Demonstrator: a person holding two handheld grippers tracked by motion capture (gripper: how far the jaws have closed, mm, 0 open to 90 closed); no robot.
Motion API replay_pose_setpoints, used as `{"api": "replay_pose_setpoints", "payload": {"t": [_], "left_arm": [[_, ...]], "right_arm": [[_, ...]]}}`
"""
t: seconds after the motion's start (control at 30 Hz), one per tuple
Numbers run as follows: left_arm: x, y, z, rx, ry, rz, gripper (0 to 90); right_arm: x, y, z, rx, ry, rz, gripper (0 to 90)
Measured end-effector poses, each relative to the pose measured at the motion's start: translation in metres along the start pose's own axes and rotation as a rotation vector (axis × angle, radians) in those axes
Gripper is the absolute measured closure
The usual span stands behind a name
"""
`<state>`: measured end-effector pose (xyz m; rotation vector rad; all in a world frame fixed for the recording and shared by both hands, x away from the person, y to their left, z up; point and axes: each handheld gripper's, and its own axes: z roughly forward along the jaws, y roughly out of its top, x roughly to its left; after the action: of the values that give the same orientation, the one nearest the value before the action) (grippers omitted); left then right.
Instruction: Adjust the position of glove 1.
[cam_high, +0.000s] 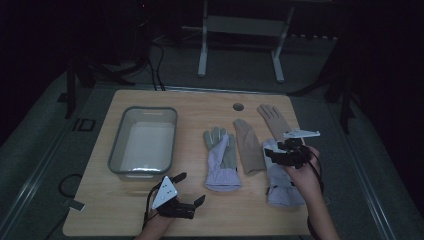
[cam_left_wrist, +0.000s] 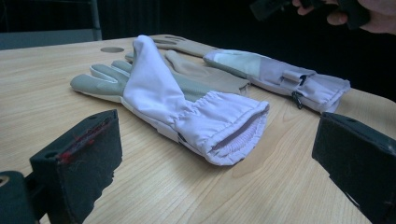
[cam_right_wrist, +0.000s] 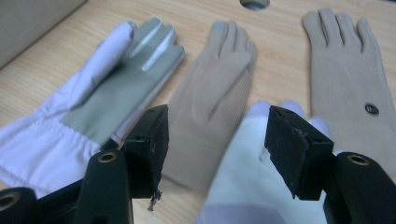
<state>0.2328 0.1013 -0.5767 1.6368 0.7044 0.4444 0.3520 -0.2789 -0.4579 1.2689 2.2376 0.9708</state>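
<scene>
The right tongs (cam_high: 286, 150) are held open and empty above the finger end of the right lavender glove (cam_high: 281, 182), which lies at about four o'clock on the bench (cam_high: 200, 220); its long axis runs from cuff at six o'clock to fingers at twelve, so the jaws are seen straddling its pale fingertips (cam_right_wrist: 280, 109) in the right gripper view without pressing on them; a drop straight down would be judged the shortest way to a grasp. The left tongs (cam_high: 192, 189) rest near the front edge at six o'clock, jaws spread wide with nothing between them; they point toward the cuff of the other lavender glove (cam_left_wrist: 187, 102), which lies at one o'clock from them, thumb flap folded over its grey palm. Two tan gloves (cam_high: 249, 147) lie between the lavender pair; a grey bin (cam_high: 116, 150) stands at nine o'clock, well apart.
</scene>
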Motion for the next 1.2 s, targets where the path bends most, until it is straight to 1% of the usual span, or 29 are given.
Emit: {"api": "replay_pose_setpoints", "payload": {"t": [0.03,0.13,0.2,0.27,0.33,0.43,0.5,0.53,0.6,0.63,0.7,0.83,0.9,0.97,1.03,1.1,1.2], "left_arm": [[0.000,0.000,0.000,0.000,-0.001,-0.001,1.9],[0.000,0.000,0.000,0.000,0.001,-0.002,1.9],[0.000,0.000,0.000,0.001,0.002,0.001,1.9],[0.000,0.000,0.000,0.001,0.003,0.002,1.9],[0.000,0.000,0.000,0.001,0.002,0.001,1.9],[0.000,0.000,0.000,0.000,0.001,-0.001,1.9],[0.000,0.000,0.000,0.001,0.002,0.000,1.9],[0.000,0.000,0.000,0.002,0.002,0.001,1.9],[0.000,0.000,0.000,0.002,0.002,0.001,1.9],[0.000,0.000,0.000,0.002,0.002,0.000,1.9],[0.000,0.000,0.000,0.003,0.002,0.000,1.9],[0.000,0.000,0.000,0.001,0.003,0.001,1.9],[0.000,0.000,0.000,0.002,0.002,0.001,1.9],[0.000,0.000,0.000,0.002,0.003,0.000,1.9],[0.000,0.000,0.000,0.002,0.004,0.000,1.9],[0.000,0.000,0.000,0.001,0.004,0.000,1.9],[0.000,0.000,0.000,0.002,0.005,0.000,1.9]], "right_arm": [[-0.004,-0.007,-0.001,0.021,-0.001,0.004,38.5],[-0.009,-0.017,-0.003,0.031,-0.005,0.005,37.5],[-0.015,-0.027,-0.005,0.029,-0.015,0.005,37.2],[-0.021,-0.036,-0.006,0.032,-0.013,0.018,37.5],[-0.027,-0.044,-0.007,0.038,-0.028,0.025,37.5],[-0.034,-0.056,-0.007,0.055,-0.035,0.039,37.5],[-0.036,-0.062,-0.006,0.058,-0.028,0.057,38.5],[-0.037,-0.067,-0.004,0.063,-0.016,0.078,38.6],[-0.036,-0.070,-0.002,0.072,-0.008,0.084,38.6],[-0.034,-0.076,0.002,0.087,-0.005,0.076,38.7],[-0.032,-0.081,0.008,0.111,0.000,0.080,38.7],[-0.032,-0.089,0.018,0.128,-0.018,0.089,44.7],[-0.032,-0.091,0.020,0.116,-0.006,0.075,52.8],[-0.031,-0.093,0.019,0.110,0.010,0.094,60.5],[-0.029,-0.095,0.019,0.104,0.007,0.096,62.8],[-0.030,-0.095,0.018,0.104,0.009,0.122,64.1],[-0.026,-0.093,0.016,0.102,-0.006,0.136,69.3]]}}
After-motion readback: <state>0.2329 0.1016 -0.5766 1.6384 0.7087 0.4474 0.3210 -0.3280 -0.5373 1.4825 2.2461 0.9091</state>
